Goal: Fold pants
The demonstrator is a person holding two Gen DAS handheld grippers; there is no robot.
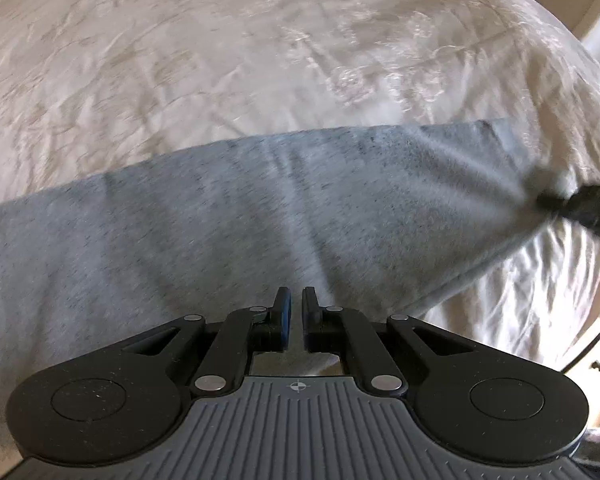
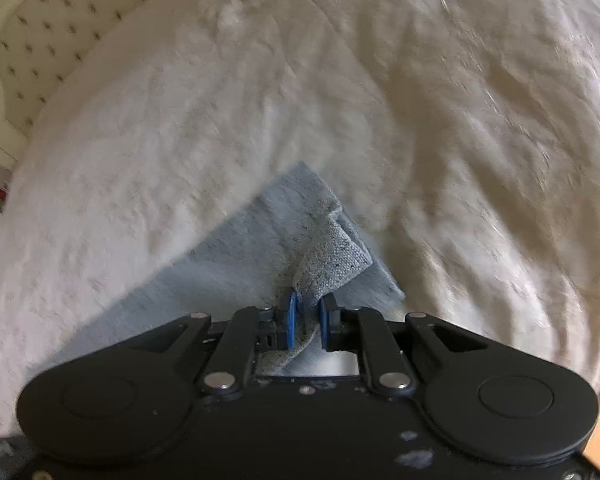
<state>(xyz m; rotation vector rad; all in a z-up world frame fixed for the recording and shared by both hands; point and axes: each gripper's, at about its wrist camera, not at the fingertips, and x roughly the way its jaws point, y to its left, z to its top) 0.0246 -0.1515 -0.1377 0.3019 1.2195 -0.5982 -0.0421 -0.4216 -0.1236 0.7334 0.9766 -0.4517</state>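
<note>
On the cream bedspread (image 2: 440,120), right gripper (image 2: 308,308) pinches the grey pants' hem (image 2: 332,256) (left gripper (image 1: 296,304) narrow, empty); thin bite could slip.

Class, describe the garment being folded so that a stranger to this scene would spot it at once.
Start at the cream bedspread covering the bed. Across it lies the pair of pants, with one end pinched in the right tool. It is the only grey-blue, flecked fabric on the pale bedding.

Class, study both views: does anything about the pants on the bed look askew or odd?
Yes. At the right tongs the pants corner is bunched and flipped over, not flat on the bed.
</note>
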